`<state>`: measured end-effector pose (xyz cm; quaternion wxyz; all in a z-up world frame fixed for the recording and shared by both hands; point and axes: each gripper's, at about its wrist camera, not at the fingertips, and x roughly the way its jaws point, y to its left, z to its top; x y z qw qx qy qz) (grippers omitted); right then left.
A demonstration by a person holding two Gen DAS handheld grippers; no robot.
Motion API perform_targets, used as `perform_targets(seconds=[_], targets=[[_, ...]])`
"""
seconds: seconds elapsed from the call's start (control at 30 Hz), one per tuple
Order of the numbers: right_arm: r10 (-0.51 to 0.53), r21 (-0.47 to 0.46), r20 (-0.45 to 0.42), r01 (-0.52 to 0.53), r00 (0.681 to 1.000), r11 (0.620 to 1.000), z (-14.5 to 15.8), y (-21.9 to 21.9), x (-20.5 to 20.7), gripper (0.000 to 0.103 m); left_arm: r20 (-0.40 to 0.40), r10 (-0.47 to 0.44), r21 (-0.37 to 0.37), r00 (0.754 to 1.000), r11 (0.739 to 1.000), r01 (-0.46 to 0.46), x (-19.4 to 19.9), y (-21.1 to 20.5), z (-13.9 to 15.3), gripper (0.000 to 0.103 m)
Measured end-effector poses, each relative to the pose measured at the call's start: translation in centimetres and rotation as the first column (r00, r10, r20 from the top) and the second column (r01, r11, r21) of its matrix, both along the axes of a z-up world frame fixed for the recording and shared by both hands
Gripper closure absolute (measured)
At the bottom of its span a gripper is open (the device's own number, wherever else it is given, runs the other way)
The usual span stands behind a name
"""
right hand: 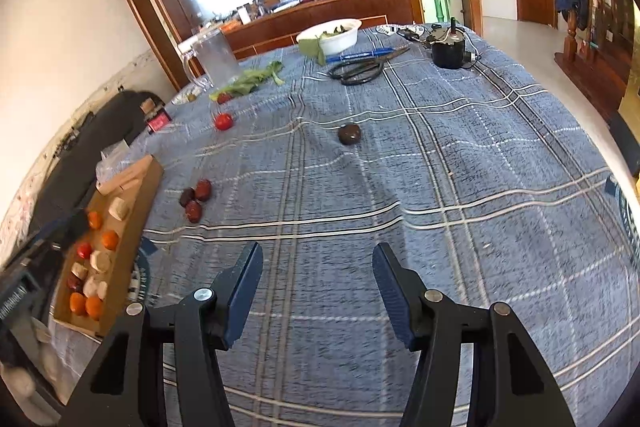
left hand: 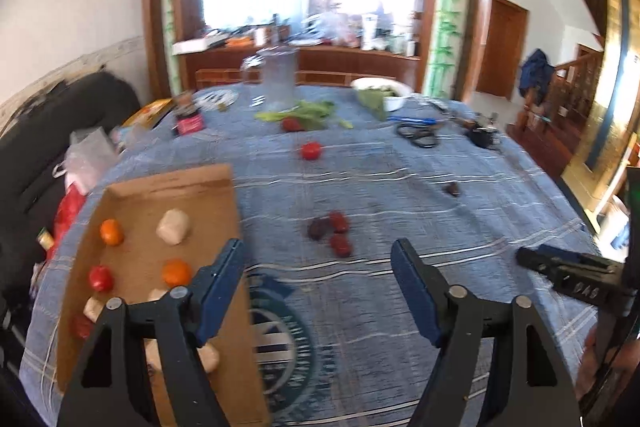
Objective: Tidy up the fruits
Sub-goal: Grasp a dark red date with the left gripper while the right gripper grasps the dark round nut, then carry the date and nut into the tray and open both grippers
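Scissors: lying beside a blue pen;
Pitcher: standing upright;
Motor: sitting near the desk edge

I saw a brown box holding orange, red and pale fruits. Three dark red fruits lay together beside it. One red tomato and one dark fruit lay farther off.
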<state>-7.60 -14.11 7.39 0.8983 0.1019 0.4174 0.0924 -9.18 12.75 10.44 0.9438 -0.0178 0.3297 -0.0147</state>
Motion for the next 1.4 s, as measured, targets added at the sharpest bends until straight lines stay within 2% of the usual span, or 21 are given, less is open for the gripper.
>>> perform_targets(seconds=[0.17,0.33,0.4,0.47,0.57,0.6,0.63,0.67,0.8,0.93,1.07,1.17,1.27,1.3,1.4], targets=[[0.018,-0.045,-0.016,-0.019,1.000,0.999,0.6,-0.4,1.8,0.042,-0.052,0.036,-0.072,0.998,0.997,-0.040,1.1,2.1,-0.8,0.028],[0.048,-0.090,-0.008,-0.048,0.999,0.995,1.3,-0.1,4.6,0.042,-0.068,0.006,-0.081,0.998,0.997,-0.012,2.1,1.2,-1.1,0.028],[0.045,-0.101,-0.015,-0.046,0.999,0.994,1.0,-0.1,6.3,0.042,-0.074,-0.009,-0.062,0.997,0.998,0.004,3.3,0.3,-1.1,0.028],[0.032,-0.075,-0.035,-0.035,0.999,0.997,0.3,-0.4,8.7,0.042,-0.081,-0.016,-0.052,0.997,0.999,0.012,4.8,-0.6,-1.3,0.028],[0.010,-0.031,-0.056,-0.011,0.998,0.999,-0.5,-0.9,11.4,0.042,-0.106,-0.056,-0.094,0.993,0.994,0.046,7.7,-1.6,-2.1,0.029],[0.007,-0.024,-0.058,-0.009,0.998,1.000,-0.7,-0.9,12.1,0.042,-0.124,-0.060,-0.112,0.991,0.993,0.046,8.8,-1.8,-2.5,0.036],[0.002,-0.020,-0.062,-0.003,0.998,1.000,-0.9,-0.9,12.9,0.042,-0.129,-0.067,-0.132,0.989,0.990,0.050,9.6,-1.9,-2.6,0.049],[-0.005,-0.014,-0.067,0.004,0.998,1.000,-1.2,-0.9,13.7,0.042,-0.130,-0.080,-0.154,0.988,0.986,0.059,10.5,-2.0,-2.8,0.053],[-0.019,0.001,-0.082,0.019,0.996,1.000,-2.5,-0.5,15.7,0.044,-0.154,-0.080,-0.218,0.985,0.975,0.045,13.8,-1.7,-4.0,0.055],[-0.023,0.010,-0.097,0.024,0.995,1.000,-3.8,-0.4,17.2,0.052,-0.188,-0.073,-0.176,0.980,0.984,0.039,15.7,-2.0,-5.6,0.061],[-0.019,0.018,-0.110,0.021,0.994,1.000,-4.8,-0.5,17.8,0.053,-0.225,-0.088,-0.079,0.971,0.994,0.072,16.2,-3.2,-7.4,0.061],[-0.007,-0.002,-0.103,0.007,0.995,1.000,-5.0,-0.2,18.0,0.053,-0.269,-0.103,-0.045,0.958,0.995,0.094,16.5,-3.9,-8.5,0.065],[0.003,-0.015,-0.094,-0.004,0.996,1.000,-5.0,0.1,18.0,0.053,-0.303,-0.102,0.000,0.948,0.994,0.107,16.3,-4.5,-9.4,0.081],[0.007,-0.029,-0.092,-0.009,0.996,1.000,-5.0,0.3,18.0,0.053,-0.304,-0.102,0.004,0.947,0.994,0.109,16.1,-4.6,-9.5,0.082],[0.019,-0.046,-0.087,-0.023,0.996,0.999,-5.1,0.5,17.9,0.074,-0.270,-0.105,0.010,0.957,0.994,0.112,15.5,-4.8,-8.9,0.082]])
